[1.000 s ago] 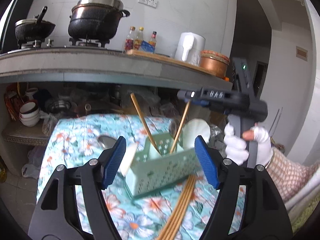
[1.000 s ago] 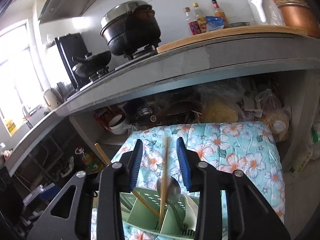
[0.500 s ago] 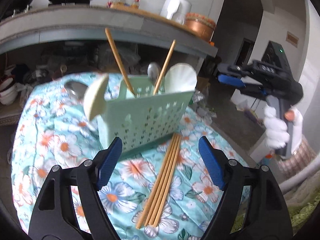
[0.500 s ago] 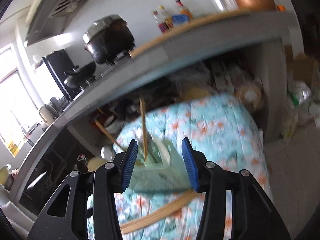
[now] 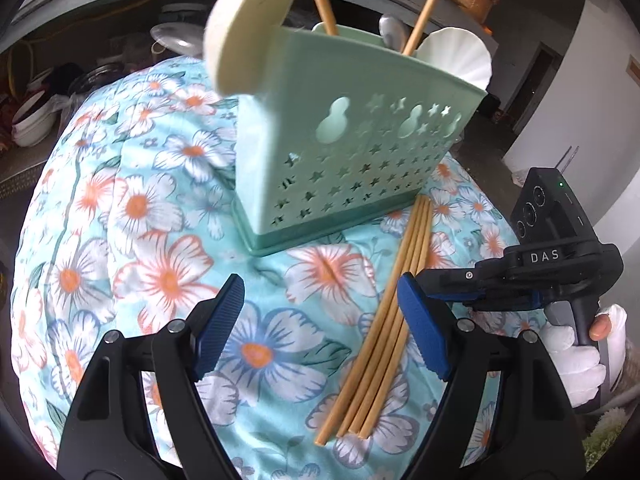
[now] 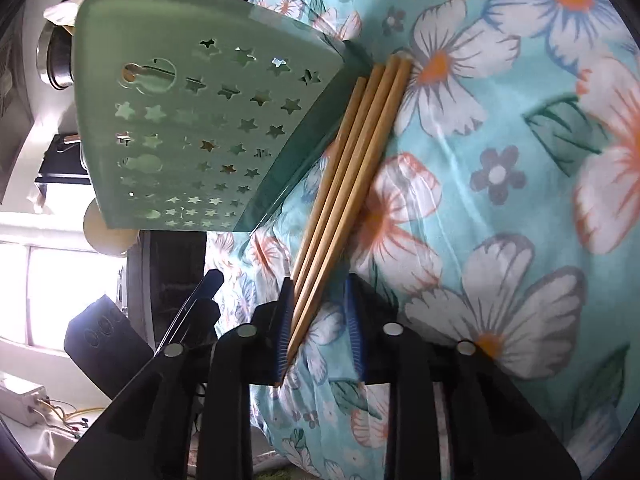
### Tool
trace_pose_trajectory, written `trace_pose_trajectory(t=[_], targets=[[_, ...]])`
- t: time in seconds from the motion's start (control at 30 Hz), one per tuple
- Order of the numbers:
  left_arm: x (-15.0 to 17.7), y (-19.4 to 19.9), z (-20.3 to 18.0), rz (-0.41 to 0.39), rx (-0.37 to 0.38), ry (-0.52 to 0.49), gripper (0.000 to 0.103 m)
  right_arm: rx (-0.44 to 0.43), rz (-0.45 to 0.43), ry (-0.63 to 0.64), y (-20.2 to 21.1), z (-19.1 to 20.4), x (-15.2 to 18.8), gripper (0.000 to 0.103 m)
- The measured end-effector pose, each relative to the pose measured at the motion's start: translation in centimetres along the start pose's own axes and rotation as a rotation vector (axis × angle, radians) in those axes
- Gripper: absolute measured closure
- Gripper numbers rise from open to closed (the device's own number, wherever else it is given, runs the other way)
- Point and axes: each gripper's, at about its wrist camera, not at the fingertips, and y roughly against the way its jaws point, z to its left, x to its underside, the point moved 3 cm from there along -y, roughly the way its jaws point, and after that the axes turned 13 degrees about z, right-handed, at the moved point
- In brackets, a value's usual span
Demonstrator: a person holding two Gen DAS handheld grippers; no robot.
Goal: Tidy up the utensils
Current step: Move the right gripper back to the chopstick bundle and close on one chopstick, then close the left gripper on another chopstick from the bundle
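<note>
Since half a second ago we have brought our right gripper (image 6: 318, 332) down low, fingers spread around the near ends of the chopsticks (image 6: 344, 184) on the flowered cloth (image 6: 520, 160), beside the green holder (image 5: 352, 152) (spoons inside). Our left gripper (image 5: 320, 324) hovers wide open.

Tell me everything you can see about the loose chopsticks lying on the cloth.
The chopsticks are four plain, light-brown sticks that look like bamboo or wood, lying flat and side by side in a tight bundle on the floral cloth. One end of the bundle reaches the base of the green holder; the other points toward the tools. In the right wrist view the near ends sit between the open fingers of the right tool, close to one pad; contact is unclear.
</note>
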Motion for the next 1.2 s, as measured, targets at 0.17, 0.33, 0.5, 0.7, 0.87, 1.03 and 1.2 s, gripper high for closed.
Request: trace_pose_trajectory(t=[0.17, 0.33, 0.5, 0.7, 0.87, 1.03, 1.2], targets=[[0.4, 0.1, 0.9, 0.008, 0.003, 0.04, 0.028, -0.015, -0.001, -0.01, -0.8, -0.2, -0.9, 0.091], [-0.5, 0.4, 0.4, 0.006, -0.011, 0.039, 0.028, -0.026, 0.004, -0.009, -0.3, -0.6, -1.1, 0.092], [-1.0, -0.2, -1.1, 0.006, -0.012, 0.01, 0.028, -0.02, 0.025, -0.018, 0.9, -1.2, -0.6, 0.092], [-1.3, -1.2, -4.2, 0.009, -0.015, -0.1, 0.028, 0.138, 0.005, 0.007, 4.1, -1.8, -0.4, 0.091], [-1.4, -3.1, -7.3, 0.023, -0.063, -0.232, 0.048, 0.294, -0.055, 0.057, 6.0, -1.7, -0.9, 0.091], [-1.2, -5.2, -10.0, 0.045, -0.155, -0.392, 0.075, 0.34, -0.071, 0.098, 4.7, -0.6, -0.8, 0.09], [-0.5, -6.9, -11.8, 0.038, -0.316, -0.549, 0.091, 0.31, -0.067, 0.089, 5.9, -1.7, -0.8, 0.09]])
